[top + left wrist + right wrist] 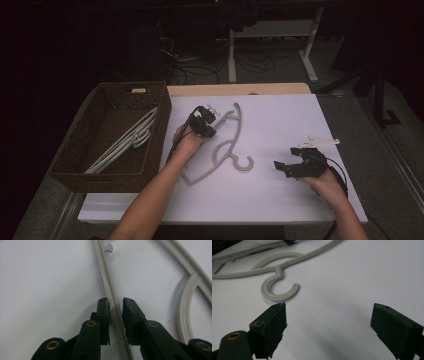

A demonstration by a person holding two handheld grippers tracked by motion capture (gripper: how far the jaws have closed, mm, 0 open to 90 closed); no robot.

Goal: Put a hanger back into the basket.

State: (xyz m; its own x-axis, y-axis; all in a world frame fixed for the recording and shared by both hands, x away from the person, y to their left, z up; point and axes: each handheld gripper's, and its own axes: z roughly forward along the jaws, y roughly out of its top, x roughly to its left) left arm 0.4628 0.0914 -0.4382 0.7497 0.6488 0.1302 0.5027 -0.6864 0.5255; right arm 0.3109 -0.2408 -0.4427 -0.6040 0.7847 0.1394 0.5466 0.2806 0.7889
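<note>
a: left gripper (pixel 115 305): the jaws stand narrow, one on each side of the thin bar of the grey hanger (pixel 109 287). a sliver of gap shows on either side of the bar, so the pads straddle it and do not yet clamp it.

b: the straight bar is the likely choice because it is the thinnest, most even section. the curved arm and the inner loop give the pads less to square up against.

a: agreed, as a judgement. in the high view the left gripper (pixel 206 121) sits over the upper end of the hanger (pixel 227 146), which lies flat on the white table (pixel 280 195), hook toward the person.

b: and the right gripper (pixel 328 315)?

a: its jaws are spread wide with nothing but bare table between them. the hanger's hook (pixel 279 288) lies just beyond its left jaw, apart from it. in the high view the right gripper (pixel 292 167) rests low on the table, well to the right of the hanger.

b: so it reads as parked: clear of the left hand's work, jaws ready should the hook end need steadying.

a: probably. the brown basket (pixel 161 107) stands at the table's left edge with white hangers (pixel 125 141) lying slantwise inside. the grey one lies just right of the basket wall, so a grip near that end keeps any carry short.

b: one risk: the bar could slip or pivot in the jaws if they close off centre.
</note>
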